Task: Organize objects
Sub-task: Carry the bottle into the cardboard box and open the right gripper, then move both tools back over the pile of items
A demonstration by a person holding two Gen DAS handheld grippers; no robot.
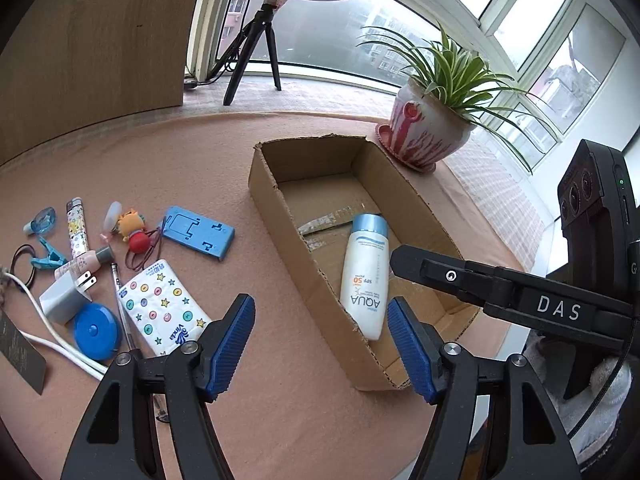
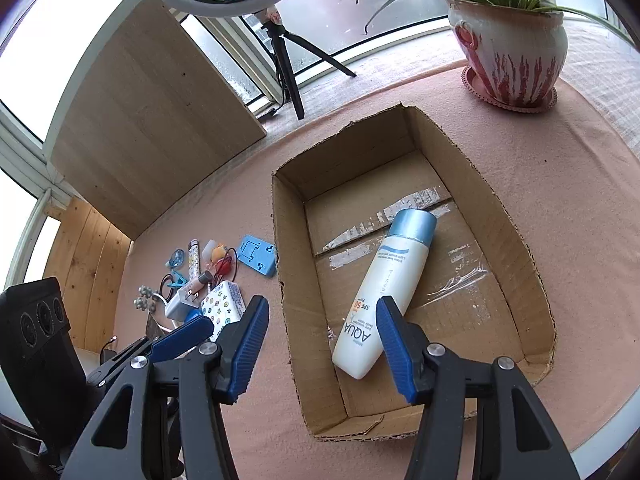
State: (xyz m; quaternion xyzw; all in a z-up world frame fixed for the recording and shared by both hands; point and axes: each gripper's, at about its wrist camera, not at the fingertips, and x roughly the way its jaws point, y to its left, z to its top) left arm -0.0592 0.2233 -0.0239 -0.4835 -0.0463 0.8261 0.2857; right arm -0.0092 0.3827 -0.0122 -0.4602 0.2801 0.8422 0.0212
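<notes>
The bench (image 2: 540, 184) carries a pink, felt-like cloth. An open, rough-edged cardboard box (image 2: 516, 236) sits mid-bench, a potted plant (image 2: 510, 46) behind it. A smooth white bottle (image 2: 386, 292) with a blue cap lies flat inside the box, touching neither gripper. Loose items lie left of the box: tissue pack (image 1: 162, 306), blue phone stand (image 1: 198, 232), round tape measure (image 1: 96, 330), charger (image 1: 64, 296). Left gripper (image 1: 320, 344) and right gripper (image 2: 320, 346) hover spread, holding nothing, ribbed blue pads (image 2: 248, 344) bare.
</notes>
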